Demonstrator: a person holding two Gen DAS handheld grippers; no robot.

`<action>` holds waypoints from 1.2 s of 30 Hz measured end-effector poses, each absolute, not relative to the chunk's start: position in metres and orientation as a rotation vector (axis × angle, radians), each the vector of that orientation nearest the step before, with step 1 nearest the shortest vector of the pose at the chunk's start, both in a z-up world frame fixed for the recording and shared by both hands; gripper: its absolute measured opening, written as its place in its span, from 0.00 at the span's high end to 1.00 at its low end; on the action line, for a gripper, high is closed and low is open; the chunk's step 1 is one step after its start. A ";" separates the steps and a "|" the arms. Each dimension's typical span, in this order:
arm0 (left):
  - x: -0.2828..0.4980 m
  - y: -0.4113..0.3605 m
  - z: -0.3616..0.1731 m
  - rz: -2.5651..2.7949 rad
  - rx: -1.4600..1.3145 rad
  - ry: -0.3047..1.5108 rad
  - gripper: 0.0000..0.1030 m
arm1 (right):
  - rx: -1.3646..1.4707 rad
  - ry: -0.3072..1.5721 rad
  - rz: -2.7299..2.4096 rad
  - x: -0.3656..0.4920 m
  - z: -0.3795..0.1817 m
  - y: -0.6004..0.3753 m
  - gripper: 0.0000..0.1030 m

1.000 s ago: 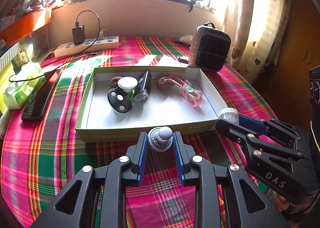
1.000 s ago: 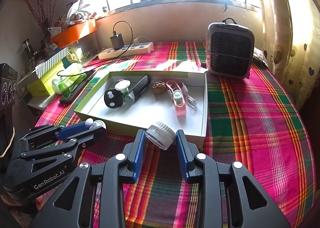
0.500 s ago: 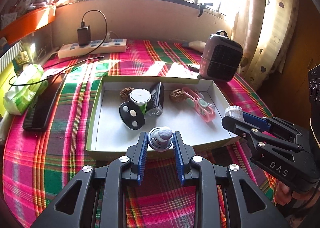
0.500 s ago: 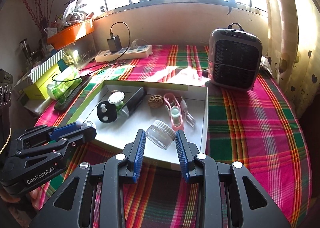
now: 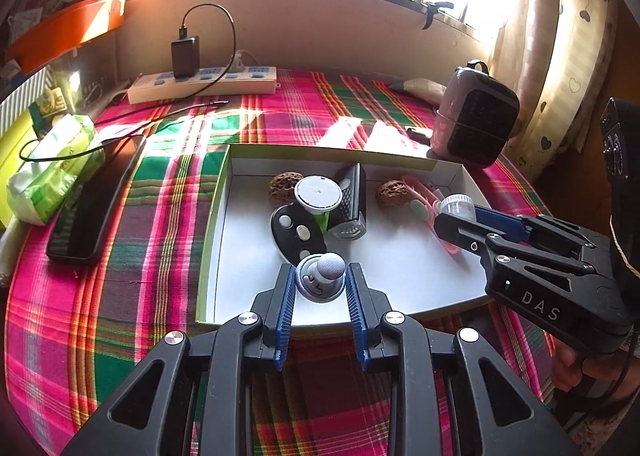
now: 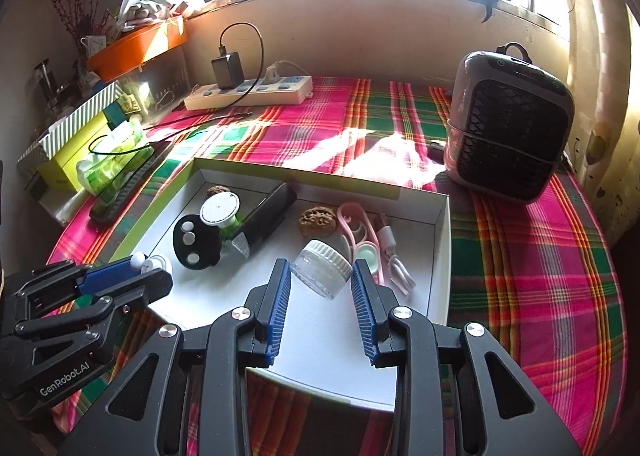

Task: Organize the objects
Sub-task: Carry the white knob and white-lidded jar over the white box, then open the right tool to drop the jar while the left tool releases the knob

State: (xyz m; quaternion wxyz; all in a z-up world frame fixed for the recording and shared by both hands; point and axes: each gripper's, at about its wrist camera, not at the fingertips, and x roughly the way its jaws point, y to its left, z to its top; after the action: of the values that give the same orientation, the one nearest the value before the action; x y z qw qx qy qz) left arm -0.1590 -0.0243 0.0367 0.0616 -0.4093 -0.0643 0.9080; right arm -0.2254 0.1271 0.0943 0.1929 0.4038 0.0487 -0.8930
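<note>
The left tongs (image 5: 320, 288) are squeezed tight on a small grey knob toy (image 5: 320, 280). They hold it over the near part of the white box (image 5: 448, 172). The right tongs (image 6: 320, 280) are partly open and pinch a little clear jar (image 6: 322, 272) with a white lid, tipped on its side, over the box too. In the right view, the box sits on the plaid desk (image 6: 540, 256), with the grey heater (image 6: 508, 136) at two o'clock.

right gripper (image 6: 320, 276) | fingers (image 6: 278, 292) clamp small jar (image 6: 322, 268) | above white box (image 6: 442, 256)
</note>
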 end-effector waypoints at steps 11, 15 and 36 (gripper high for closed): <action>-0.169 -0.025 0.027 2.743 -1.276 -0.172 0.77 | 1.187 0.187 -2.476 -0.243 0.078 0.114 0.68; -0.172 -0.023 0.026 2.749 -1.281 -0.160 0.77 | 1.189 0.219 -2.487 -0.246 0.075 0.111 0.68; -0.182 -0.023 0.020 2.764 -1.303 -0.128 0.77 | 1.156 0.320 -2.517 -0.253 0.068 0.103 0.68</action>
State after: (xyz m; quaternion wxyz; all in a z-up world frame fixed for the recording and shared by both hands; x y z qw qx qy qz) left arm -0.1823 -0.0230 0.0202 0.0415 -0.4257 -0.0417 0.9030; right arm -0.2526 0.1026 0.0680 0.1760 0.4082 0.1129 -0.8886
